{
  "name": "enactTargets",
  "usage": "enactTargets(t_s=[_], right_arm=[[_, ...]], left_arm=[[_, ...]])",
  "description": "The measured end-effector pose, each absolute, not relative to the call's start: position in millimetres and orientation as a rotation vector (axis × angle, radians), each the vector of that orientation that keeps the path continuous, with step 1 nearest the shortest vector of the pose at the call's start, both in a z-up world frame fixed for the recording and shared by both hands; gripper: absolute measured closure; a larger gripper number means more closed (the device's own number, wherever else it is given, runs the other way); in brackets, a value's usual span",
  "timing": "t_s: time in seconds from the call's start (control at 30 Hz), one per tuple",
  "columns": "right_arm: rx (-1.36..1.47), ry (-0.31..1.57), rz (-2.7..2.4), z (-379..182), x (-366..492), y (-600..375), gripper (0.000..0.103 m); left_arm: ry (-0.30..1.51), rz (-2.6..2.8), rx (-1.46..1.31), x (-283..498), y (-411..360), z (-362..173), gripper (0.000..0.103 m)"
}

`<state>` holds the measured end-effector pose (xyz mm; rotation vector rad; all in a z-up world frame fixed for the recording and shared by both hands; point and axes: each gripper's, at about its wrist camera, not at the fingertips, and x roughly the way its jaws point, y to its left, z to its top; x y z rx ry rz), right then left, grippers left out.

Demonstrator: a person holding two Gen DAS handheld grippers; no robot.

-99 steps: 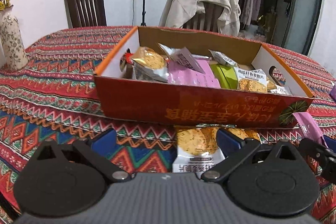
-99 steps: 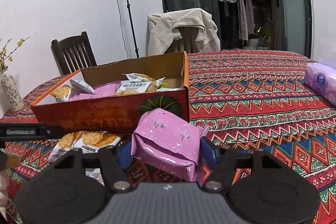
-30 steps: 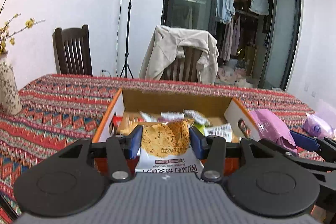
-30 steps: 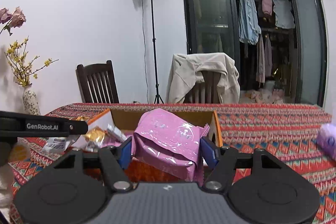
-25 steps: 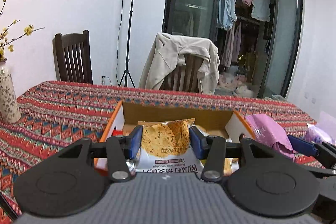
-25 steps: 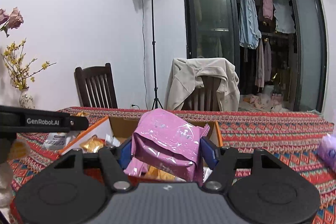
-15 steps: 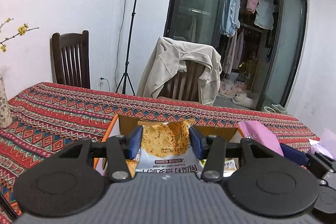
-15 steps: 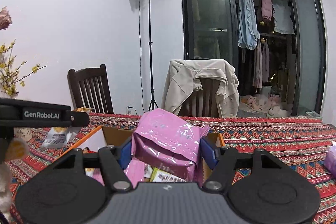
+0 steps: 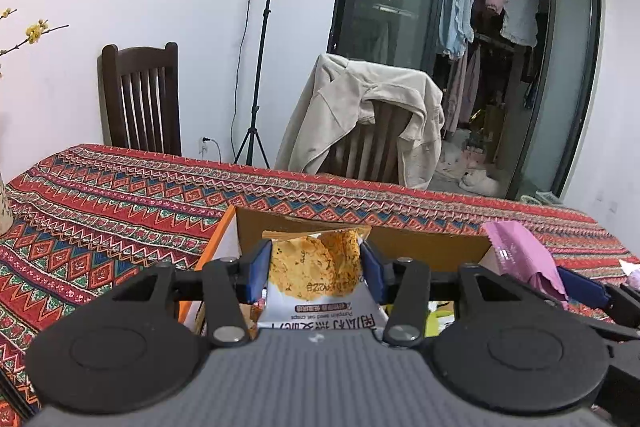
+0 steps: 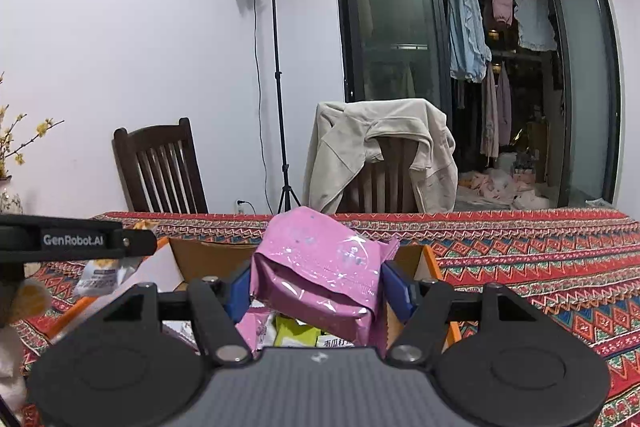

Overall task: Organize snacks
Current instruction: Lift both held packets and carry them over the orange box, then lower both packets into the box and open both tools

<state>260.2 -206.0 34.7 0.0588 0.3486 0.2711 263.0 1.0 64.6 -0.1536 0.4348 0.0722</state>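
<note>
My left gripper [image 9: 316, 269] is shut on a white packet of oat crisps [image 9: 316, 279] and holds it above the left part of the orange cardboard box [image 9: 216, 239]. My right gripper [image 10: 318, 287] is shut on a pink snack packet [image 10: 320, 267], held over the right part of the same box [image 10: 430, 259]. Pink, green and white packets [image 10: 292, 335] lie inside the box beneath it. In the left wrist view the pink packet [image 9: 520, 255] and a blue fingertip [image 9: 580, 287] of the right gripper show at the right. The left gripper's arm [image 10: 76, 239] crosses the right wrist view at the left.
The box stands on a table under a red patterned cloth [image 9: 100, 195]. Behind the table are a dark wooden chair [image 9: 140, 103], a chair draped with a beige jacket [image 9: 368, 123] and a light stand [image 10: 276, 87]. A vase with yellow flowers [image 10: 10, 199] stands at the far left.
Both grippers have carried their packets forward from the box's near edge to above its inside. The box's front wall has dropped out of view below the grippers.
</note>
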Motion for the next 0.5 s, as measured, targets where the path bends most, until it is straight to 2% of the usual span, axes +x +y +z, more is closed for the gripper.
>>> enactTargets(t_s=[0.23,0.27,0.3,0.37,0.4,0.5], right_arm=[[0.063,0.405,0.287,25.3,270.2,-207.2,0.035],[0.065,0.412,0.291,24.4,270.4,-206.9,0.029],[0.071,0.417,0.294,23.5,270.5,-207.2,0.02],[0.081,0.414,0.302,22.8,270.3,-208.0,0.008],[0.079,0.41,0.299,22.6,269.9,-208.2,0.001],[0.084,0.408,0.292,22.6,269.7,-208.7,0.0]], left_arm=[[0.443,0.085,-0.158,267.6,2.8,57.9,0.051],[0.442,0.086,-0.168,267.3,4.4,57.3,0.039],[0.439,0.089,-0.175,266.7,5.5,56.7,0.018],[0.414,0.127,-0.186,262.9,6.2,57.2,0.0],[0.399,0.143,-0.188,261.5,6.8,57.4,0.0],[0.409,0.147,-0.199,262.8,8.4,57.5,0.0]])
